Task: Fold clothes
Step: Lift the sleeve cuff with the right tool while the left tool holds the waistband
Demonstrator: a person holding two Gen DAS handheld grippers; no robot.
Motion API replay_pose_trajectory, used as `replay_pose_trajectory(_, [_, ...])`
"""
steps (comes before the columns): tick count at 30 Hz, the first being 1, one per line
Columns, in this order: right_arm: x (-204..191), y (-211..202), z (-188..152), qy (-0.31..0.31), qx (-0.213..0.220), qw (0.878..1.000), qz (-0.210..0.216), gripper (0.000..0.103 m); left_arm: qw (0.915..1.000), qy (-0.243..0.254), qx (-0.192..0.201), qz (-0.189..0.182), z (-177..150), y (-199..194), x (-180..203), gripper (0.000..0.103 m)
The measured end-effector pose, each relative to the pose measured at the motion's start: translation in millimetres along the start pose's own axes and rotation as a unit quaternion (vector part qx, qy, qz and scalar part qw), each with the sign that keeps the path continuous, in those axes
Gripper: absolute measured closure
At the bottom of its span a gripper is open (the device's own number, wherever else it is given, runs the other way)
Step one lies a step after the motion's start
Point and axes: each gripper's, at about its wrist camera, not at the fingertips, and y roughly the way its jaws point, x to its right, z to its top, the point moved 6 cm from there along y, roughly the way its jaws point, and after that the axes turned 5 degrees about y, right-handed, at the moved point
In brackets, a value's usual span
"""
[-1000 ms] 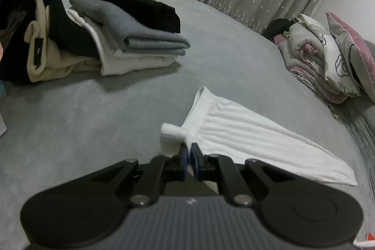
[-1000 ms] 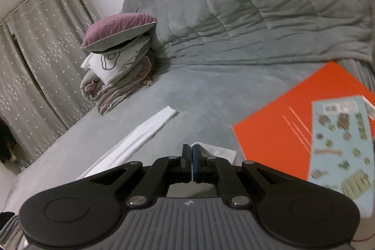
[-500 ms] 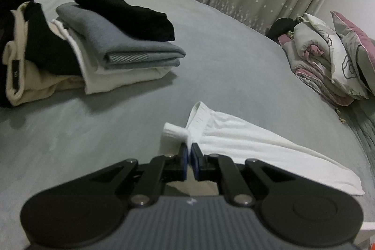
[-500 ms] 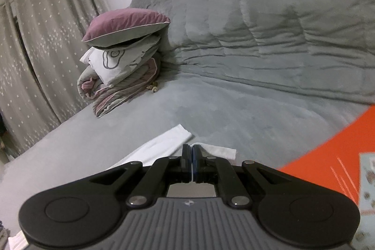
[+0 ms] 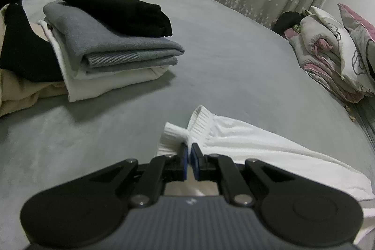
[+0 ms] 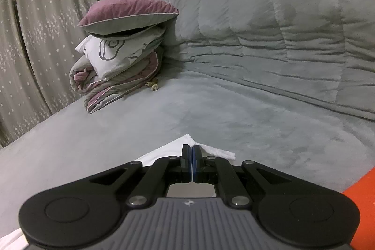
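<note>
On the grey bed cover, I am holding both ends of a white garment mid-fold.

My left gripper is pinching the ribbed waistband end, its pads pressed together on the cloth; my right gripper is pinching the far white corner the same way. The garment is lying long and narrow across the cover, near the folded stack but apart from it. I am judging this as the lengthwise fold in hand. Next, one end needs carrying over to meet the other, edges aligned, cloth kept taut, before either grip is loosened.
</note>
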Motion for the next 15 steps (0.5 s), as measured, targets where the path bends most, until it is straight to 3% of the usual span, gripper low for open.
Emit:
replay_pose_trajectory(9, [-17.4,23.6,1.8,-0.014,0.003,1.000,-0.005,0.098,0.9999,-0.014,0.002,-0.007,11.7,8.7,0.6,0.098])
replay_pose_trajectory(15, [-31.9,45.2,4.9,-0.015,0.001,1.000,-0.003,0.098,0.9998,-0.015,0.008,0.011,24.7,23.7,1.1,0.098])
